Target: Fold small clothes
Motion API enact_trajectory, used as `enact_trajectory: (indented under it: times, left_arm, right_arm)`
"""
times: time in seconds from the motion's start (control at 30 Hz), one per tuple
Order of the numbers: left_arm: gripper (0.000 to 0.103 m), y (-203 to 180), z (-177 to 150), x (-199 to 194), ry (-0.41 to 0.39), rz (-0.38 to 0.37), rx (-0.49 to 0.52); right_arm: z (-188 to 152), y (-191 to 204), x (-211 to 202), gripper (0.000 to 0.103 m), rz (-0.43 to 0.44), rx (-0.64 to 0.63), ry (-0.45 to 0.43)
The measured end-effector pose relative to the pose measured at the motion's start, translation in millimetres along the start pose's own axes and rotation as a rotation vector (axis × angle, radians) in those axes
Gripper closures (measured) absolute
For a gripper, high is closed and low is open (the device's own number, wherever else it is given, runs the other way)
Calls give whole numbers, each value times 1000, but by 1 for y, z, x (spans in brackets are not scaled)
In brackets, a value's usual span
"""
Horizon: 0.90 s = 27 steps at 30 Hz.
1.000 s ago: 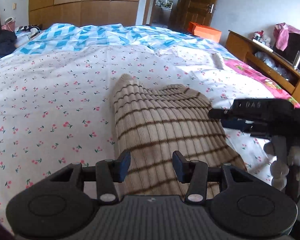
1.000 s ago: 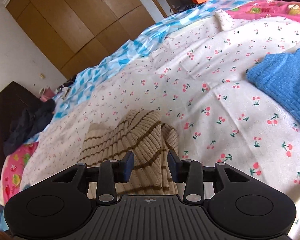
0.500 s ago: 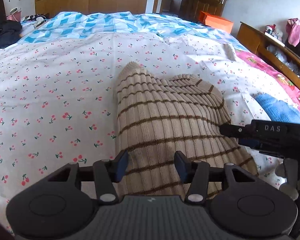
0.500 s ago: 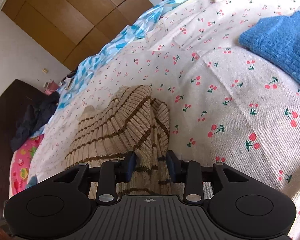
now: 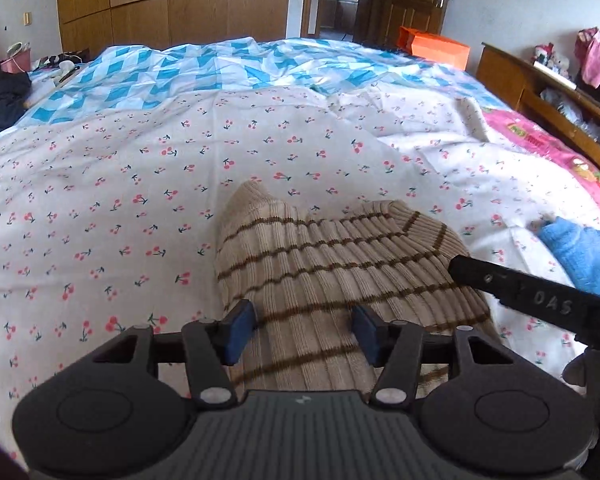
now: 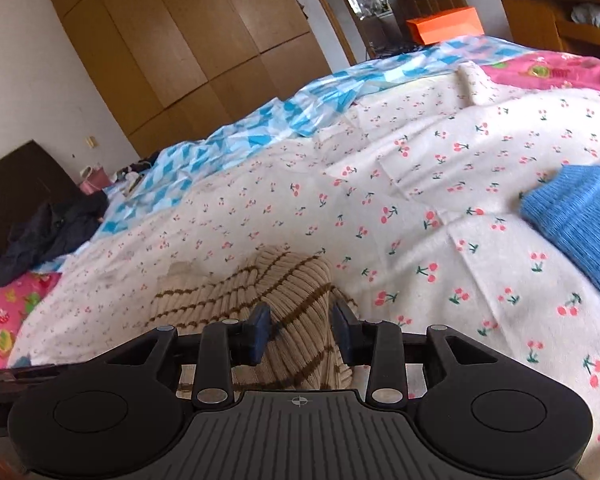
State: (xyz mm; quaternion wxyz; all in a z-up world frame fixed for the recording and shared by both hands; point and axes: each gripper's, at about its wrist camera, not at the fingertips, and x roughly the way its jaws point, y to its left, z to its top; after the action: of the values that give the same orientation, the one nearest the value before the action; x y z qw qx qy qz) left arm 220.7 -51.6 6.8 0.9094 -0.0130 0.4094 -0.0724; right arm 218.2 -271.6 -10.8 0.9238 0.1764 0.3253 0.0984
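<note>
A beige ribbed knit garment with brown stripes (image 5: 332,264) lies bunched on the cherry-print bedspread (image 5: 140,184). My left gripper (image 5: 304,334) stands with its jaws open over the garment's near edge, the fabric between the blue pads. In the right wrist view the same garment (image 6: 284,292) lies under my right gripper (image 6: 302,332), whose jaws are open on either side of a raised fold. The right gripper's body also shows in the left wrist view (image 5: 532,300), at the garment's right side.
A blue knit garment (image 6: 580,216) lies on the bed to the right, also in the left wrist view (image 5: 580,256). A blue-and-white quilt (image 5: 220,68) covers the far bed. A wooden shelf (image 5: 540,92), an orange box (image 5: 432,46) and wardrobes (image 5: 172,4) stand beyond. Dark clothes (image 6: 56,228) lie at the left.
Both grippers have drawn back and tilted up, so more of the bed shows beyond the garment. The garment looks more bunched toward me. The jaws of both stay open.
</note>
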Motion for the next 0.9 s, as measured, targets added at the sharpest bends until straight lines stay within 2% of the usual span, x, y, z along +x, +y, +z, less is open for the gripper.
enact_trajectory:
  times: [0.1, 0.13, 0.2, 0.33, 0.73, 0.9]
  left_arm:
    - [38, -2, 0, 13, 25, 17, 23]
    - [37, -5, 0, 16, 28, 26, 40]
    - [34, -8, 0, 21, 32, 38, 57]
    - [27, -6, -1, 30, 41, 40, 26]
    - [25, -12, -2, 20, 40, 92, 20]
    - [25, -15, -4, 8, 33, 108, 23]
  right_arm:
    - [-5, 1, 23, 67, -56, -52, 42]
    - [-6, -4, 28, 63, -63, -39, 52]
    - [-6, -16, 32, 60, -42, 2, 70]
    - [-8, -28, 33, 59, -4, 41, 82]
    - [-9, -32, 26, 56, 19, 58, 68]
    - [-11, -31, 12, 54, 26, 48, 41]
